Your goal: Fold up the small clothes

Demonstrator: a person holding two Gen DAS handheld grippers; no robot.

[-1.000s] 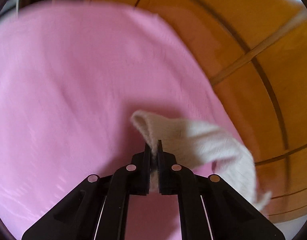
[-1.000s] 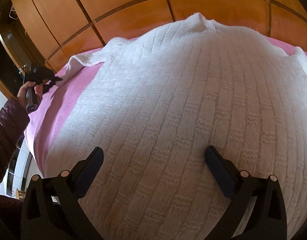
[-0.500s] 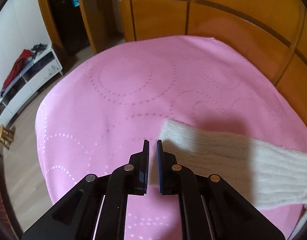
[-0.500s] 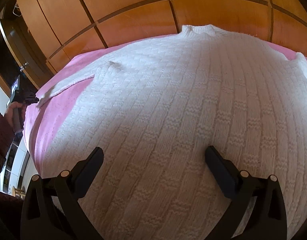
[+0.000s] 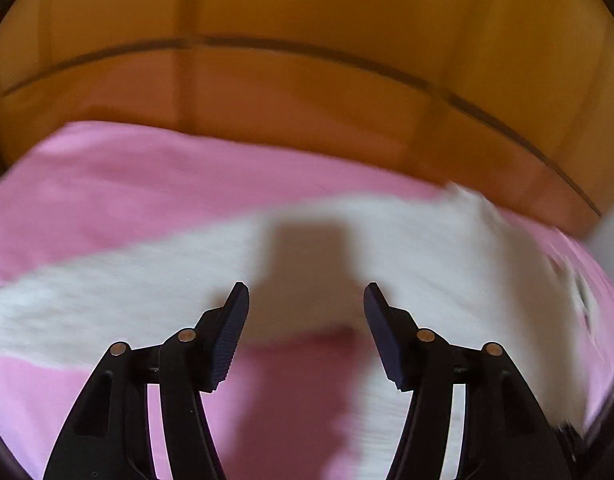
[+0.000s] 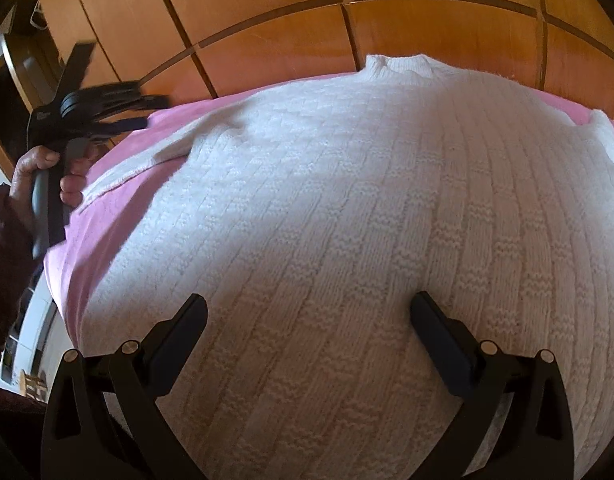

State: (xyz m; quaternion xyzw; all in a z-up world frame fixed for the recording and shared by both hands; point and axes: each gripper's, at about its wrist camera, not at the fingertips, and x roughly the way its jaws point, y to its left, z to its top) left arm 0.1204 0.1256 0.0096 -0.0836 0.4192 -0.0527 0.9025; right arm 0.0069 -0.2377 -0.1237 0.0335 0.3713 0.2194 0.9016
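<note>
A white knitted sweater [image 6: 347, 220] lies spread flat on the pink sheet [image 6: 119, 184], collar toward the wooden headboard. Its left sleeve [image 6: 147, 160] stretches out to the left edge of the bed. In the left wrist view, which is blurred, that sleeve [image 5: 127, 288] crosses the pink sheet [image 5: 167, 184]. My left gripper [image 5: 305, 296] hovers above the sleeve, jaws opening with nothing between them. From the right wrist view the left gripper [image 6: 147, 110] is held in a hand over the bed's left edge. My right gripper [image 6: 309, 312] stands open just above the sweater's body.
A wooden headboard [image 6: 291, 40] runs along the far side of the bed. A person's hand [image 6: 43, 168] and dark sleeve [image 6: 3, 256] are at the left edge. White furniture and floor [image 6: 27, 360] lie beyond the bed's left side.
The left gripper let go of the sleeve cuff, opened, rolled and swung toward the headboard. The sleeve now lies flat and stretched out. The right gripper stayed put.
</note>
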